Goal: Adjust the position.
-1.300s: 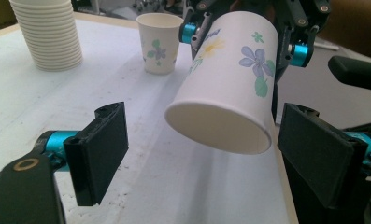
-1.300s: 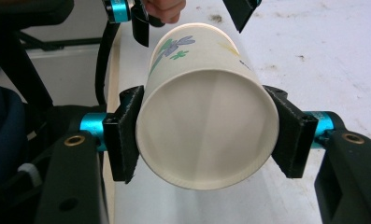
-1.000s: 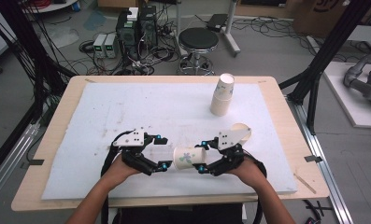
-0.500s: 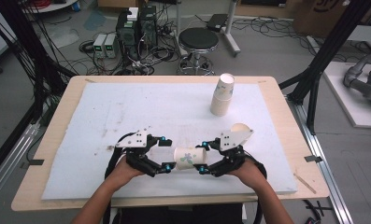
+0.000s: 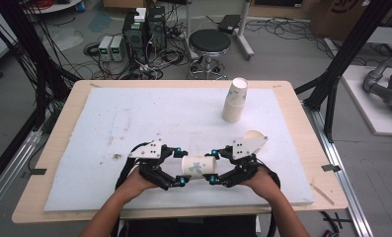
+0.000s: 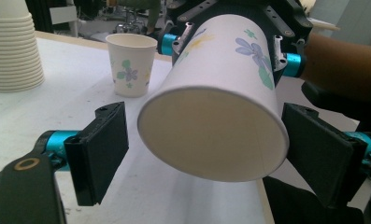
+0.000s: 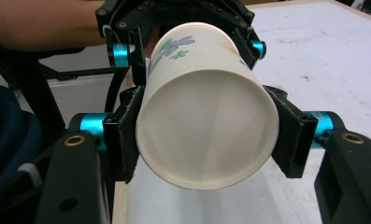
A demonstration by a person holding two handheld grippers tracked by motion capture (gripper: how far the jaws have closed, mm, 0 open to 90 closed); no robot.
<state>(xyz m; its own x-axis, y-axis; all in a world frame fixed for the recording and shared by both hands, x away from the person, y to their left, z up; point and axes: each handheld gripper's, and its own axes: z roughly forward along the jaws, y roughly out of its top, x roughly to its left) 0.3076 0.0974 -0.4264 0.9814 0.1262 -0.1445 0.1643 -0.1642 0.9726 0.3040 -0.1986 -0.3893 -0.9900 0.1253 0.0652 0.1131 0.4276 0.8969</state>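
cups held [image 5: 197,167]: what looks like two nested paper cups, lying sideways in the air between both grippers, low over the white mat [image 5: 134,118] near the front edge; each gripper camera looks at a closed base, so I judge two cups mouth-to-mouth or one in the other; seam is too small to see from the high view
right gripper [image 5: 214,167]: jaws closed onto the cup wall near its base, pads [image 7: 125,135] pressed on both sides; firm hold, wall not visibly crushed
left gripper [image 5: 179,168]: jaws spread wider than the cup, pads [image 6: 99,149] clear of the wall on both sides; holds nothing right now; it brackets the base end, so a squeeze would take it
why held so: opposed grip on one axis lets the two ends be pulled straight apart; looks like separating stuck cups; judgement only
cup stack [image 5: 234,101]: upright at the far right of the mat, well apart from the hands; likely the supply
single cup [image 5: 254,136]: upright on the mat just behind the right gripper, close to its plate; in the left gripper view it stands at [image 6: 131,63]
open room: mat bare to the left and centre; left hand has free travel leftwards; right hand has less, single cup near behind and table [image 5: 302,148] edge to the right
edges: hands sit close to the front edge; a dropped cup could roll off towards the person
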